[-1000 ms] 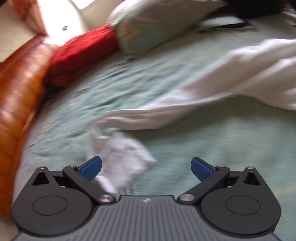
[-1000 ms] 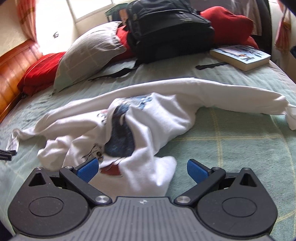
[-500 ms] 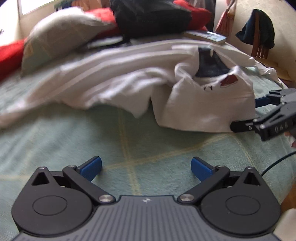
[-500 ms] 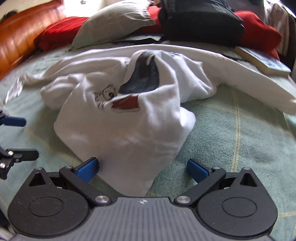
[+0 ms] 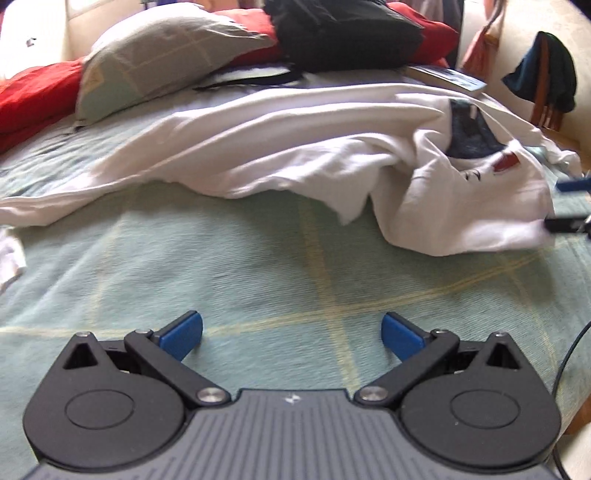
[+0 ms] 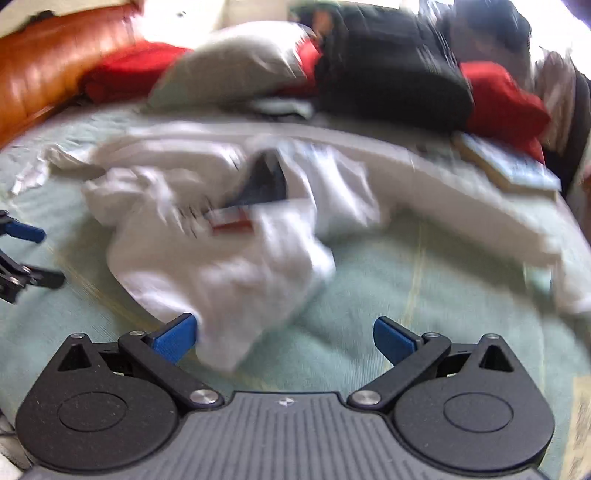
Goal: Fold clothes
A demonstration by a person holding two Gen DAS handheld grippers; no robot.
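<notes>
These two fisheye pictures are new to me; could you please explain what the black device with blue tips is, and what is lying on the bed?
Each picture comes from a camera mounted on a hand-held gripper, looking forward along its two blue-tipped fingers. One view belongs to the left gripper, the other to the right gripper. Both stand open and hold nothing. On the pale green checked bedspread lies a crumpled white printed T-shirt; its edge reaches between the right gripper's fingers. Behind it are a grey pillow, red cushions, a black backpack and a book.
</notes>
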